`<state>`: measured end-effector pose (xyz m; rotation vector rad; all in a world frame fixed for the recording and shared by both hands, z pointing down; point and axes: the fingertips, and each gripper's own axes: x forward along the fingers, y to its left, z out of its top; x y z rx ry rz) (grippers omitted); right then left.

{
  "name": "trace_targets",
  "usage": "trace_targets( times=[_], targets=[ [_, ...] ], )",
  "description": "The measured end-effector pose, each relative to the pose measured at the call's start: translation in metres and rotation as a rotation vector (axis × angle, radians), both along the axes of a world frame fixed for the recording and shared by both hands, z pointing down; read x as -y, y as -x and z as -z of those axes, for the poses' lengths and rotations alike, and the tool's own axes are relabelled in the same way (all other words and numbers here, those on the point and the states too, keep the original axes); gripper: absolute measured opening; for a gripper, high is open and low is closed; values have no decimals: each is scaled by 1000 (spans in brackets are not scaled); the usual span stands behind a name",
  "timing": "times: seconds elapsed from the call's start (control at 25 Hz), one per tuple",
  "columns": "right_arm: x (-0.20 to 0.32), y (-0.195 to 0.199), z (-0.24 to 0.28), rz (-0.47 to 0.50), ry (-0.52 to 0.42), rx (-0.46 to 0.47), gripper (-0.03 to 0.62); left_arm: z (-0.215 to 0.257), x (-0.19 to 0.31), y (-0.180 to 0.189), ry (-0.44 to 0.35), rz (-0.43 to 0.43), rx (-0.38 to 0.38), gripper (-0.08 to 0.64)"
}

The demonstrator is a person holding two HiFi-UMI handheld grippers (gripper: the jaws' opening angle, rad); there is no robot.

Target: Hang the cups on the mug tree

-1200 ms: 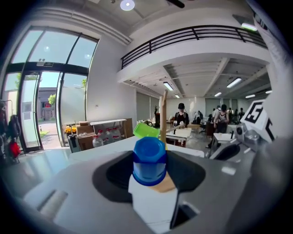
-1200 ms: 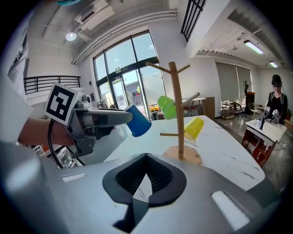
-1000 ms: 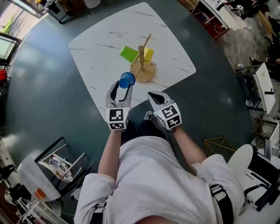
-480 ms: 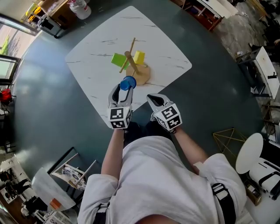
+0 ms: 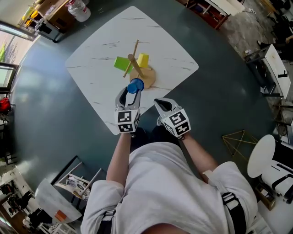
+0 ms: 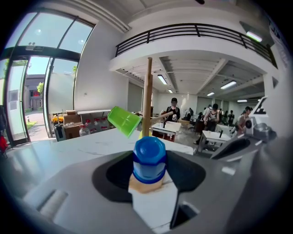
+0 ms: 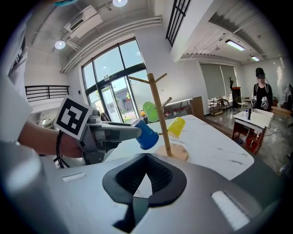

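A wooden mug tree (image 5: 136,65) stands on the white marble table (image 5: 174,50). A green cup (image 5: 121,63) and a yellow cup (image 5: 143,59) hang on its pegs. My left gripper (image 5: 129,93) is shut on a blue cup (image 5: 135,85), held just short of the tree's base on the near side. In the left gripper view the blue cup (image 6: 149,159) sits between the jaws, with the tree's post (image 6: 147,96) and the green cup (image 6: 123,120) right behind it. My right gripper (image 5: 160,101) hangs over the table's near edge, shut and empty; its view shows the tree (image 7: 158,114), yellow cup (image 7: 176,126) and blue cup (image 7: 146,134).
The table's near corner lies just below both grippers, with grey floor all round. A gold wire frame (image 5: 236,141) and a white chair (image 5: 261,160) stand at the right. Shelving with a bottle (image 5: 78,9) is at the far left. People stand in the background hall.
My left gripper has carried the blue cup a little closer to the mug tree's base. The right gripper has stayed where it was.
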<state>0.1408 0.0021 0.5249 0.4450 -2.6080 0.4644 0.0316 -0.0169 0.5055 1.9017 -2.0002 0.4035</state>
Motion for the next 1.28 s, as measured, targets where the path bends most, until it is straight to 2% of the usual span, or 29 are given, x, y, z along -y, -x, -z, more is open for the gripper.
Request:
trace_targets(
  times=[0.36,0.6,0.72,0.8,1.28],
  targets=[
    [5,-14,-5,-30,4,-24,-2,-25,9,-9,74,-31,-33,216],
    [8,-18,-2,-39,-1,-22,-2,-34,12,-7,114,-10,-57,216],
    [9,-20,-2,-42,-2,-22,-2,-36,13,-15,128,-39,-78,220],
    [8,-20,-2,-40,-3,-22,-2,-35,12,-18,127,-44,-81,250],
    [0,-9,4,1,-14,-10,-2,-24,-3,-12,101,-3,-76,249]
  ],
)
